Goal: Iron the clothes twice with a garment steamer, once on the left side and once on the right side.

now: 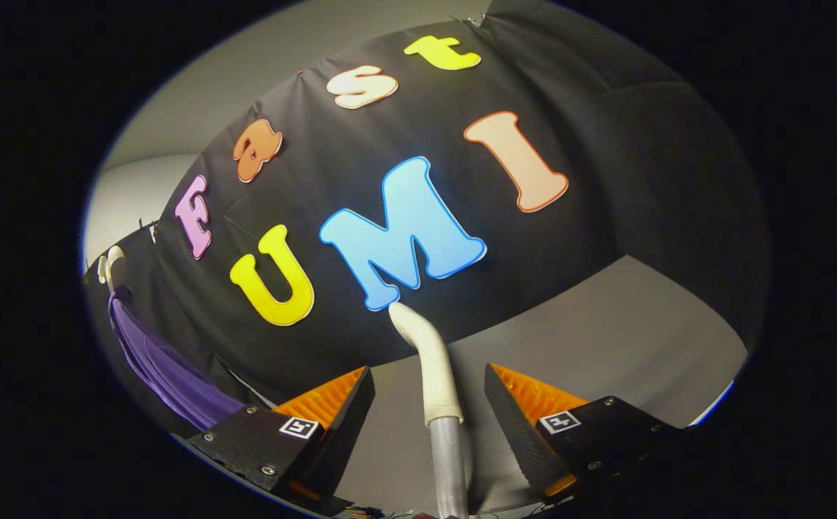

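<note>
Clearly the gripper [429, 404] has its fingers spread apart, and a garment steamer [436, 382] stands up in the gap between them without either finger touching it. Its cream-coloured head bends over at the top, just ahead of the fingertips, and below that a grey ribbed hose section drops down between the fingers. Each finger carries a ridged inner pad (the ridges face inward toward the steamer) and a small square marker on its body. Off beyond the left finger, well apart from the steamer, a purple garment [162, 364] hangs on a white hanger [110, 267] against the black cloth wall [605, 144]; how it hangs lower down I cannot tell, since the left finger covers that part. Beyond the right finger lies a grey tabletop [605, 339], which meets the cloth wall farther ahead.
</note>
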Demonstrator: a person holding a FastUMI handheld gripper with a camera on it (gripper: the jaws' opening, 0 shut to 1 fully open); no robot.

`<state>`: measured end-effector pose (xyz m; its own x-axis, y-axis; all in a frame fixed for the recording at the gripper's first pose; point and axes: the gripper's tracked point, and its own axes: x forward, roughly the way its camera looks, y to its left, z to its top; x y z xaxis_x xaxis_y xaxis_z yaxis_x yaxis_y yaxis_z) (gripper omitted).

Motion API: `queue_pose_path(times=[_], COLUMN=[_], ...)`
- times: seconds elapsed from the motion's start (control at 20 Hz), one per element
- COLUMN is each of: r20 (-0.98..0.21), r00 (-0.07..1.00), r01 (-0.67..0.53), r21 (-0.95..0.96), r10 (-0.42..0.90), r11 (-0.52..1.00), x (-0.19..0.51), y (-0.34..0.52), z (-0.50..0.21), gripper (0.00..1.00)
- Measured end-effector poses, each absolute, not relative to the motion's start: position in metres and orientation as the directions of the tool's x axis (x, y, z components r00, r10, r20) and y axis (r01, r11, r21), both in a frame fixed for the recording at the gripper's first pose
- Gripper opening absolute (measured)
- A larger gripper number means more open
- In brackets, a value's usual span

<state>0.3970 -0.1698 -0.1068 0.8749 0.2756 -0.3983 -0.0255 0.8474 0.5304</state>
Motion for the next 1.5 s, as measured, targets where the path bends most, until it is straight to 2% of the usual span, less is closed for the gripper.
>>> queue_pose_path(times=[0.1, 0.35, 0.6, 0.85, 0.9, 0.95, 1.05, 1.1, 1.5], r20=[-0.426, -0.498, -0.519, -0.497, -0.5, -0.505, -0.51, -0.508, -0.498], r00=[0.836, 0.767, 0.676, 0.637, 0.624, 0.61, 0.598, 0.595, 0.669], r01=[-0.025, 0.002, 0.05, 0.065, 0.064, 0.064, 0.091, 0.117, 0.142], r21=[0.6, 0.632, 0.741, 0.796, 0.798, 0.8, 0.81, 0.822, 0.814], r10=[0.346, 0.404, 0.524, 0.589, 0.6, 0.611, 0.618, 0.623, 0.551], r11=[0.799, 0.775, 0.669, 0.602, 0.599, 0.597, 0.579, 0.558, 0.563], x=[0.409, 0.432, 0.438, 0.437, 0.436, 0.437, 0.434, 0.433, 0.435], y=[-0.162, -0.157, -0.14, -0.132, -0.125, -0.121, -0.121, -0.12, -0.127], z=[-0.118, -0.157, -0.179, -0.178, -0.181, -0.184, -0.184, -0.184, -0.176], gripper=[0.95, 0.95, 0.94, 0.91, 0.83, 0.8, 0.58, 0.43, 0.34])
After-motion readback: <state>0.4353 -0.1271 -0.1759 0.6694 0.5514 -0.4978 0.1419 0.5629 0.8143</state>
